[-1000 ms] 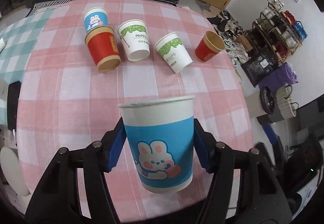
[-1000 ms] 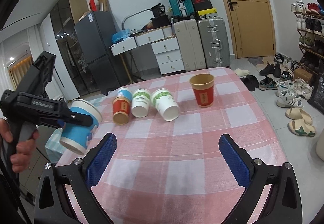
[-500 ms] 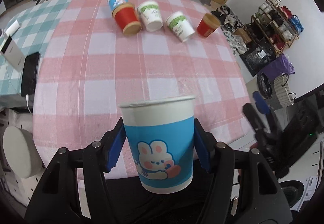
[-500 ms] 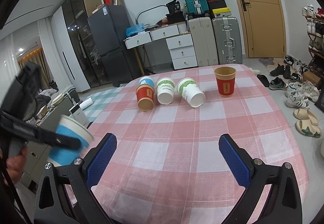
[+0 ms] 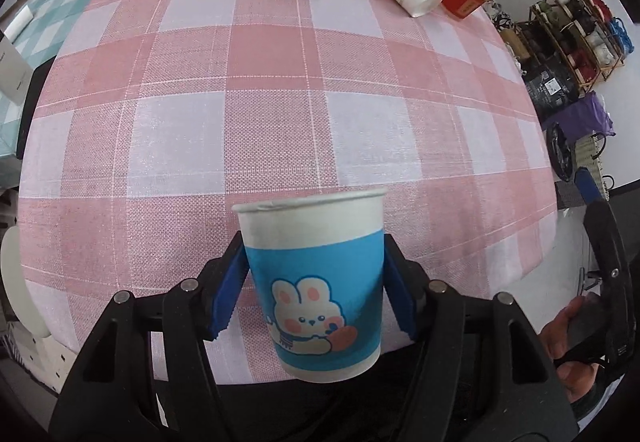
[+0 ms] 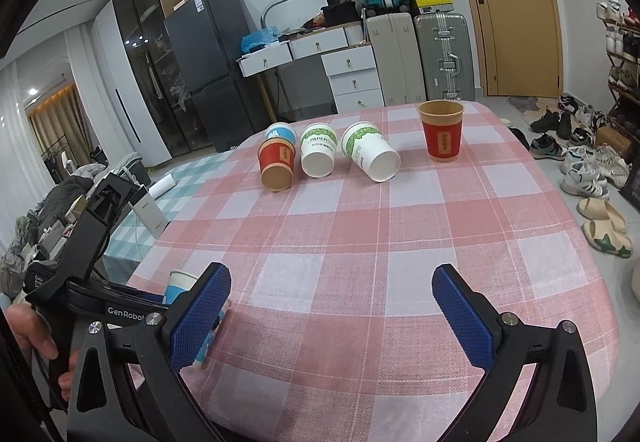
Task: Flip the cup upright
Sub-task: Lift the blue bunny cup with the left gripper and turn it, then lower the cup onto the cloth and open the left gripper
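Bunny cup (image 5: 314,290), blue w/ white top band, sits rim-up in the left gripper (image 5: 312,294), over the near left part of the pink-check tablecloth (image 5: 280,102), close to its front edge; whether its base touches the cloth can't be told. Blue pads (image 5: 226,302) press both sides of the cup, jaws narrowed to cup width. Right gripper (image 6: 328,306) has jaws spread wide, nothing between them, above the near edge. Mid-table is bare cloth btw both grippers & the far row. Far row: red cup on its side (image 6: 276,166) w/ another blue cup (image 6: 281,132) behind it, two white-green cups (image 6: 318,154) (image 6: 372,156) also lying down, upright red cup (image 6: 441,136) near the far right edge. Teal-check cloth (image 6: 188,182) adjoins the left edge.
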{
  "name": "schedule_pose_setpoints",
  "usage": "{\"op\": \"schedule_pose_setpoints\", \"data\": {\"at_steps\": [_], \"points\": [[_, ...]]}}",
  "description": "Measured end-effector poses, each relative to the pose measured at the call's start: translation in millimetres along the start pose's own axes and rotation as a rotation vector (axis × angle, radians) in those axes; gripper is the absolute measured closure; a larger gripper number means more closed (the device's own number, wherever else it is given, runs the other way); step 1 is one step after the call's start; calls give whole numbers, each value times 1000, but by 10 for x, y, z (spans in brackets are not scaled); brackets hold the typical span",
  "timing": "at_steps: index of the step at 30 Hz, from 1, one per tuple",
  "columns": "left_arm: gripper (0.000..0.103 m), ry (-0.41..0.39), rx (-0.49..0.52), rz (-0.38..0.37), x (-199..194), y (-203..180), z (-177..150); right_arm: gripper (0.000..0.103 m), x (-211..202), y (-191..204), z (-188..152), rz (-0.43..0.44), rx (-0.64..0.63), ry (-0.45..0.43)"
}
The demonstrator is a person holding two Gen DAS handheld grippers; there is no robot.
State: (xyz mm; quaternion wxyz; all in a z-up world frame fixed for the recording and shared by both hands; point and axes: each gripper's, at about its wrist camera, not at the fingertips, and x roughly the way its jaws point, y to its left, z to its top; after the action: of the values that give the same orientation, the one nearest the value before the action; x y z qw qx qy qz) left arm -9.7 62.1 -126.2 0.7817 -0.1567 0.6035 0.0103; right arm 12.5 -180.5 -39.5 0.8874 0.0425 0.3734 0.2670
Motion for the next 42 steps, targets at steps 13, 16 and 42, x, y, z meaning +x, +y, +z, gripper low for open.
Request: {"op": "schedule_pose_setpoints", "data": {"at_steps": [13,16,42], "points": [[32,-4,6,2,-34,24,14,0,50,45,-27,-5,-15,12],[31,-66,22,54,-249,-24,-5,0,43,76,-14,-2,-24,10],[17,-646,-12,223,-1530,135,-810,0,-411,916,74,134,-169,-46]]}}
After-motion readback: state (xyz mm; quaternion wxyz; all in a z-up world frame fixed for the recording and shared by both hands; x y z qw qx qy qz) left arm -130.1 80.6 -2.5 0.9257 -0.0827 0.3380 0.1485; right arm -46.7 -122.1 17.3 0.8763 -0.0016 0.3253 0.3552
